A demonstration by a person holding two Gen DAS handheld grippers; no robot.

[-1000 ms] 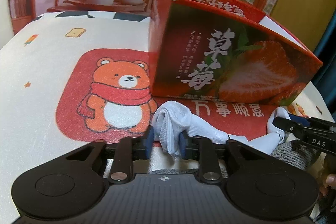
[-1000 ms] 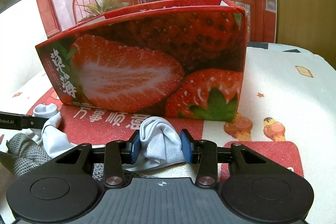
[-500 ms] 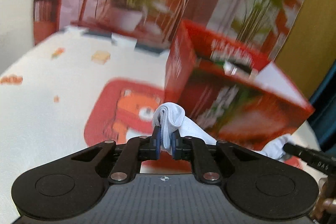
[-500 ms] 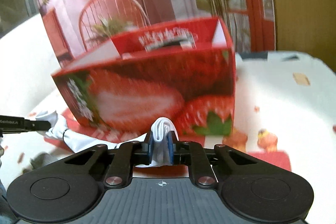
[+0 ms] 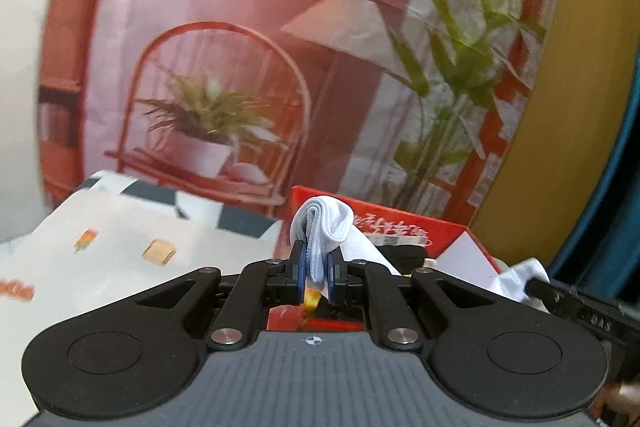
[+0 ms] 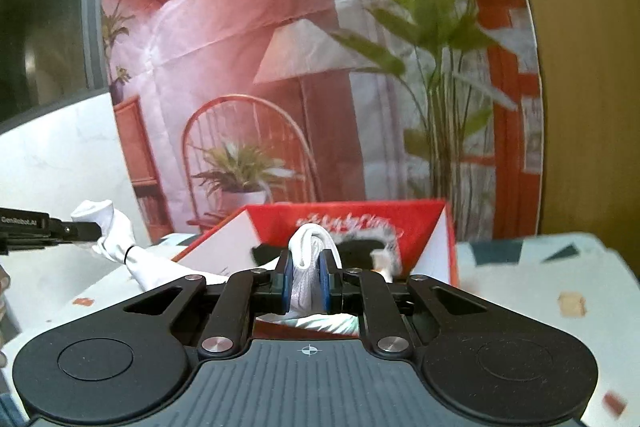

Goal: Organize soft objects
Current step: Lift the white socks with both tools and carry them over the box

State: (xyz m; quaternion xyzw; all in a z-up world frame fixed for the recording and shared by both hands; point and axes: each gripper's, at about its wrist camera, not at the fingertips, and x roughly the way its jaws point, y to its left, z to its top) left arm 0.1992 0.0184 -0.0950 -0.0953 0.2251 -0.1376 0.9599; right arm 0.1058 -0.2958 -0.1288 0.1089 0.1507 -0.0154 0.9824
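soft white cloth sock (image 5: pixel 324 227) pinched at both ends, left gripper (image 5: pixel 316 269) and right gripper (image 6: pixel 306 279) (both clenched), stretched sideways, open red cardboard box (image 6: pixel 424 223) just ahead, lower.

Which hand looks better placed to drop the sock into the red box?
Probably right: the right gripper faces the box opening squarely; the left gripper sees it off-centre. Both pinch the sock.

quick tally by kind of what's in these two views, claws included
white sock: 1
red strawberry box: 1
claws, left claw and right claw, each shut on an end of the sock: 2
total: 4
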